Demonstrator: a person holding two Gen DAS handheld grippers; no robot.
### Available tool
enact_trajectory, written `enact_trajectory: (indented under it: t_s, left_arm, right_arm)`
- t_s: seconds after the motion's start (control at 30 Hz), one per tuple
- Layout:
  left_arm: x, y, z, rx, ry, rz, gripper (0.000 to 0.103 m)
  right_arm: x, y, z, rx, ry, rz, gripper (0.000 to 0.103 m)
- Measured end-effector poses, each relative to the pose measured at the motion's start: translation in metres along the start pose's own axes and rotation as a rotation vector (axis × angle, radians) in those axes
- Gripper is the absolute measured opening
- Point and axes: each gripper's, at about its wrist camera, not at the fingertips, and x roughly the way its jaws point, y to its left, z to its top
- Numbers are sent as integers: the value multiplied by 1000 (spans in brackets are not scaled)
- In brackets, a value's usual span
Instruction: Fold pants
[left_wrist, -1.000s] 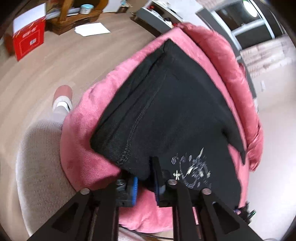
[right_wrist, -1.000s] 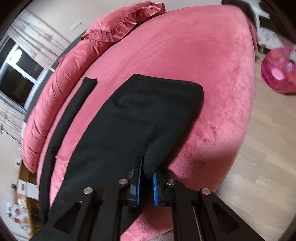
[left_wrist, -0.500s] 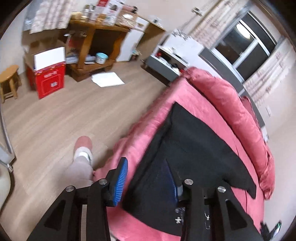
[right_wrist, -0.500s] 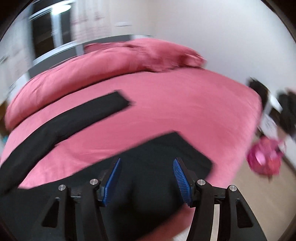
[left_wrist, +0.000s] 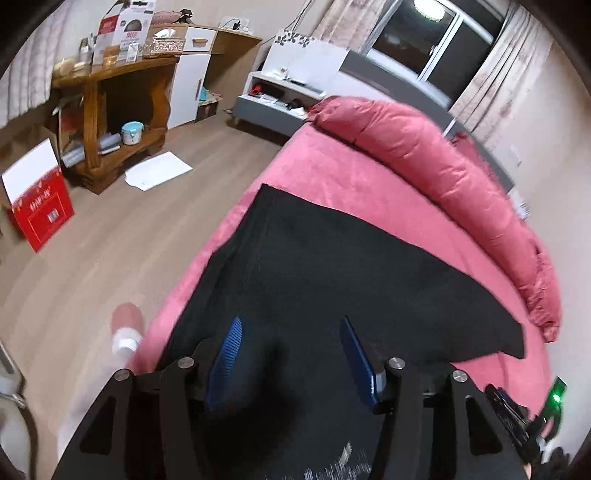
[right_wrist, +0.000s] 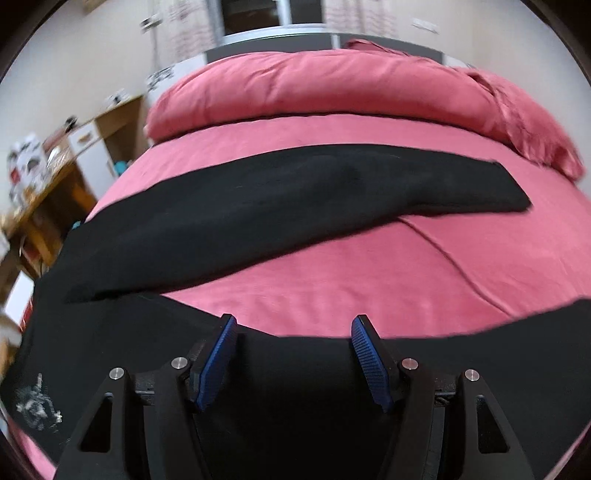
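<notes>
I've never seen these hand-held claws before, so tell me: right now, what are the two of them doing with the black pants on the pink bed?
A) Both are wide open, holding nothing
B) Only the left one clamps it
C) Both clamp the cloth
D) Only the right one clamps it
A: the left gripper and the right gripper each show blue pads spread apart, with the black pants lying loose on the pink bed.

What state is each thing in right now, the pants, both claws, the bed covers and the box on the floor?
Black pants: spread on the bed, legs apart, not yet folded.
Left claw: open, holding nothing, over the pants.
Right claw: open, holding nothing, over the pants.
Pink duvet: bunched along the head of the bed.
Red box: flap open, standing on the floor.
</notes>
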Motion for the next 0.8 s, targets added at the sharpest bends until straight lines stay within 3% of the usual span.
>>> enact_trajectory:
  t_s: [0.2, 0.47, 0.53, 0.8]
  left_arm:
    - [65, -7, 55, 77, 31, 72, 58]
    - [142, 8, 119, 78, 18, 184, 58]
    - [158, 9, 127, 89, 18, 207, 58]
    - [198, 9, 131, 104, 4, 178, 64]
  right_arm:
    - [27, 16, 6, -69, -13, -39, 65]
    - [35, 9, -3, 0, -3, -9, 73]
    - [37, 7, -2, 9, -5, -1, 73]
    - [43, 6, -5, 16, -4, 2, 76]
